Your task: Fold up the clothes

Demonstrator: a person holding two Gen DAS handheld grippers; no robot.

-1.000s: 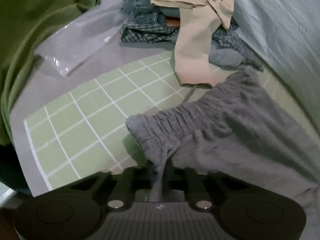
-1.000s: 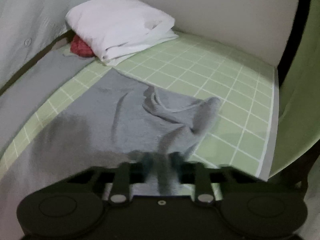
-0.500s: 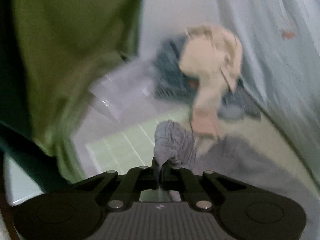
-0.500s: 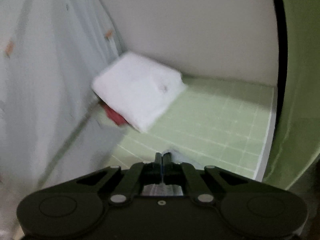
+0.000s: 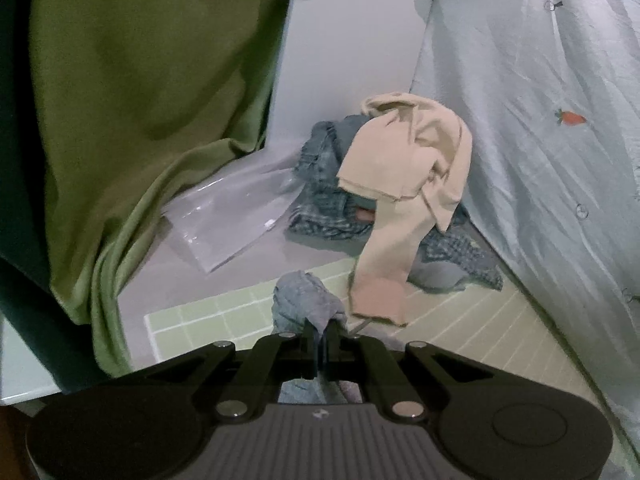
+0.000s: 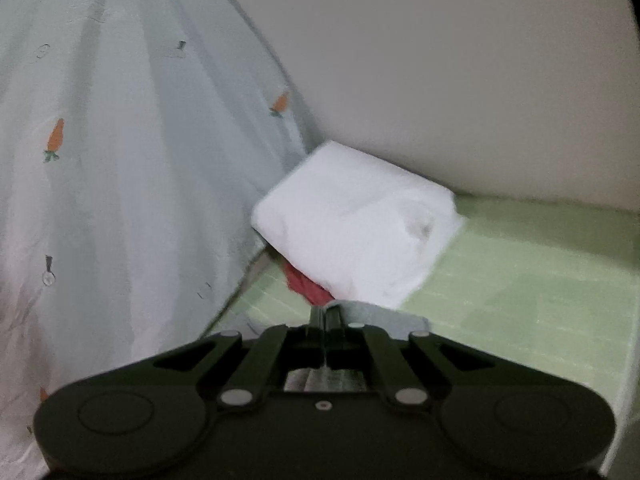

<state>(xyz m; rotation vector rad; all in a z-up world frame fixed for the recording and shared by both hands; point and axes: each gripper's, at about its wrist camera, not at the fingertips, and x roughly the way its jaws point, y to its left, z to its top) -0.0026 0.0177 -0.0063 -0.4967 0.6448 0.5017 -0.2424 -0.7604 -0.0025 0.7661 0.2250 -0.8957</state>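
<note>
The left gripper point(image 5: 322, 326) is clamped on a bunched fold of the grey garment point(image 5: 306, 296), lifted above the green grid mat point(image 5: 200, 316); the rest of the cloth is hidden under the gripper body. The right gripper point(image 6: 326, 314), blurred, pinches a grey edge point(image 6: 384, 316) of it too. Beyond lie a beige garment point(image 5: 400, 184) over blue checked clothes point(image 5: 320, 184), and a folded white cloth point(image 6: 356, 232) half-covering something red point(image 6: 306, 286).

- No words or numbers can be read in either view.
- A small pale mark sits on the left gripper point(image 5: 320, 334) body, low in the frame, too tiny to read.
</note>
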